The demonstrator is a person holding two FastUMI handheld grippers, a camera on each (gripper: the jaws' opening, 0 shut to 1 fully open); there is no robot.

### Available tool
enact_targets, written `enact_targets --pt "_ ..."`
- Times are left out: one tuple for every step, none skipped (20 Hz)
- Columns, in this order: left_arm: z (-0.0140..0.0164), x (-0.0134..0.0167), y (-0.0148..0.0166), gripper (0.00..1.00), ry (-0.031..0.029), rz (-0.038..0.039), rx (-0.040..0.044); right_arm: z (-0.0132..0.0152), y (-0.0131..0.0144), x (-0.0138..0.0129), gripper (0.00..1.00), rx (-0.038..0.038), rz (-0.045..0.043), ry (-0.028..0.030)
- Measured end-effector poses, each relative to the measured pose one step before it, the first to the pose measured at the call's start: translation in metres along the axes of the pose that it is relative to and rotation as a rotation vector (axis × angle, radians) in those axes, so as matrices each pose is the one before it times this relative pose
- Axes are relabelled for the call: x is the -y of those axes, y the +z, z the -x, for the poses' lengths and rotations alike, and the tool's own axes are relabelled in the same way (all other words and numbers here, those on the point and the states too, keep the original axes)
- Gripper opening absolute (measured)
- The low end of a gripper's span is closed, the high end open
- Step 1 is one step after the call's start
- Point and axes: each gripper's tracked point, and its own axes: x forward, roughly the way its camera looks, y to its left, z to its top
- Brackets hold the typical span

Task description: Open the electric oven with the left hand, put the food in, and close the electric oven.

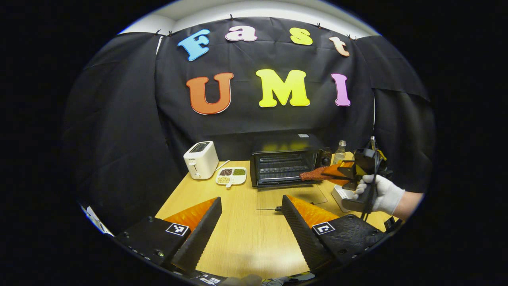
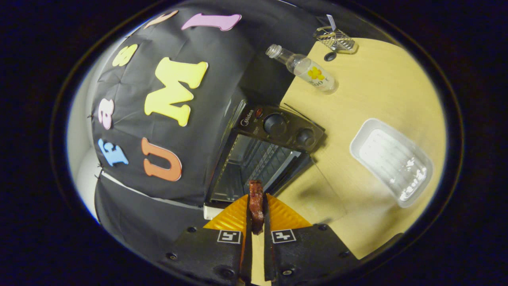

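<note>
1. In the left gripper view, we hold the left gripper (image 1: 250,214) low over the wooden table (image 1: 246,238). Its two fingers stand wide apart and nothing is between them.
2. The electric oven (image 1: 287,165) stands at the back of the table, and its glass door (image 1: 291,196) lies open and flat on the table in front of it. We can see the wire rack inside.
3. In the same view, the right gripper (image 1: 337,171) is at the right of the oven, carried by a hand in a white glove (image 1: 379,192). It holds the food (image 1: 315,174), a reddish-brown strip, and the tip of the strip is at the right edge of the oven opening.
4. In the right gripper view, the right gripper (image 2: 256,214) has its fingers narrow, and both press on the food (image 2: 256,204), which points toward the open oven (image 2: 254,159).
5. To the left of the oven stand a white toaster (image 1: 201,159) and a small divided plate (image 1: 231,176) with grains.
6. To the right of the oven we see a clear bottle (image 2: 303,68), a white tray (image 2: 391,162) and a small wire basket (image 2: 335,39).
</note>
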Motion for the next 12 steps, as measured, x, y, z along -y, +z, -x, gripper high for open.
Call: enact_targets --pt "0.00142 -0.00706 0.00392 0.96 0.01864 0.00511 0.00353 -0.01450 -0.00108 -0.00437 0.14 0.01689 -0.00197 0.00683" --pt "0.00204 -0.00428 0.00271 0.97 0.00799 0.02396 -0.00133 -0.01436 0.00049 -0.00322 0.15 0.01732 0.00974 0.00391" --pt "0.00262 -0.00104 0.00328 0.96 0.00424 0.01930 0.00411 -0.01299 0.00177 -0.00146 0.14 0.02310 0.00394 -0.00091" --pt "0.00197 -0.00313 0.00462 0.97 0.01504 0.00344 0.00730 -0.01227 0.00182 -0.00288 0.15 0.03328 -0.01195 0.00147" --pt "0.00158 -0.00459 0.00364 0.97 0.01885 -0.00384 0.00485 -0.01454 0.00435 -0.00346 0.15 0.04273 -0.01721 0.01527" --pt "0.00092 -0.00353 0.00290 0.97 0.01569 -0.00254 0.00072 -0.01029 0.00063 -0.00045 0.15 0.02477 -0.01950 0.00323" --pt "0.00105 -0.00317 0.00021 0.97 0.01532 0.00303 -0.00285 -0.01240 -0.00265 0.00158 0.15 0.00976 -0.01697 -0.00299" --pt "-0.00013 -0.00448 0.00193 0.97 0.01714 0.00526 -0.00175 -0.01176 -0.00198 0.00183 0.15 0.01143 -0.01137 -0.00491" --pt "-0.00034 -0.00511 0.00054 0.97 0.01837 0.00826 -0.00562 -0.01034 -0.00090 0.00145 0.15 0.01685 -0.00834 -0.00637" --pt "0.00108 -0.00503 0.00040 0.97 0.01950 0.01273 -0.00537 -0.00932 -0.00142 0.00055 0.15 0.01261 -0.00090 -0.00070" --pt "-0.00065 -0.00365 -0.00030 0.97 0.01586 0.01164 -0.00675 -0.00897 -0.00315 0.00092 0.15 0.00958 0.00370 -0.00450" --pt "-0.00052 -0.00597 -0.00158 0.97 0.02602 0.00490 -0.00593 -0.00716 -0.00305 0.00207 0.17 0.00412 0.01187 -0.00346"
